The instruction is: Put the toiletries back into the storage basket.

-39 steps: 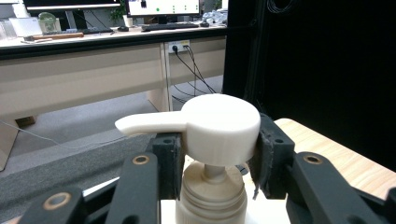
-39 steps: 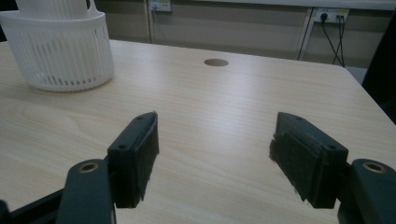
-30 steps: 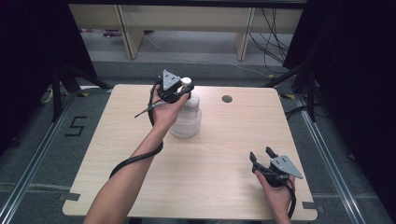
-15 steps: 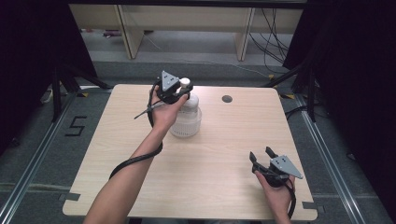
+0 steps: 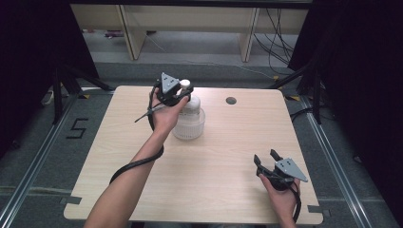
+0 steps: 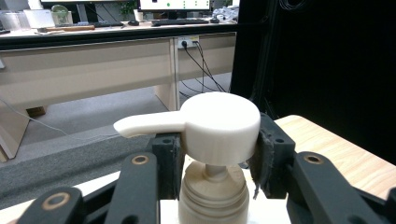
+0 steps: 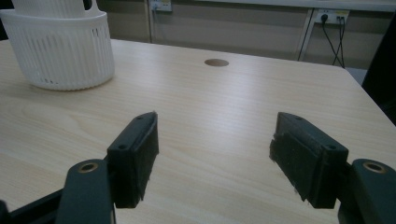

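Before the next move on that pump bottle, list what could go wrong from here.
1. The left gripper pinches only the rounded pump head; its pads may slip off if it pulls up.
2. The pump bottle stands loosely in a white slotted basket, so a sideways tug could tip both.
3. The right gripper hangs open over the table, well apart from the basket, so nothing steadies the base.

- Your left hand (image 5: 164, 116) and left gripper (image 5: 175, 92) hid the near left side of the pump bottle (image 5: 191, 116) from above.
- In the left gripper view, the bottle's body was cut off below its collar.
- In the right gripper view, the white basket (image 7: 60, 51) was cropped at the far left.
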{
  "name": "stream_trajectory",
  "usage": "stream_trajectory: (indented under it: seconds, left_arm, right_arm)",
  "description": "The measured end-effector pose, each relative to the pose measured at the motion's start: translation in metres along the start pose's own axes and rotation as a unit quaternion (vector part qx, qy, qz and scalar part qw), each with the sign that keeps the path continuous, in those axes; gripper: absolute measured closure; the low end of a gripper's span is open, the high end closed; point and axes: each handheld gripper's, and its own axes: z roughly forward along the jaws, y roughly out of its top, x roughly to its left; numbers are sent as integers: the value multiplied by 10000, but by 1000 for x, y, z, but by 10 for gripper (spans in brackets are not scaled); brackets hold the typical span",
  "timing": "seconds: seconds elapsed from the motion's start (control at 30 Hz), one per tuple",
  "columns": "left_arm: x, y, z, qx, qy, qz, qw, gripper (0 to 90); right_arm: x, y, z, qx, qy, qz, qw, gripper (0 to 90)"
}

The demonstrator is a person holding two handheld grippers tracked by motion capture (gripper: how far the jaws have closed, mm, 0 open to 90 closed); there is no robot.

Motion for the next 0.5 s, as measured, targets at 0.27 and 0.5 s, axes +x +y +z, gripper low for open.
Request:
stream_trajectory:
  seconds: [0.27, 0.5]
  left_arm:
    - [0, 0, -1, 41, -11, 49, 10000, 582]
    - [-1, -1, -4, 60, -47, 90, 9999, 542]
  right_arm:
    - [0, 0, 0, -48, -63, -31, 10000, 319]
    - [0, 0, -1, 37, -43, -21, 10000, 317]
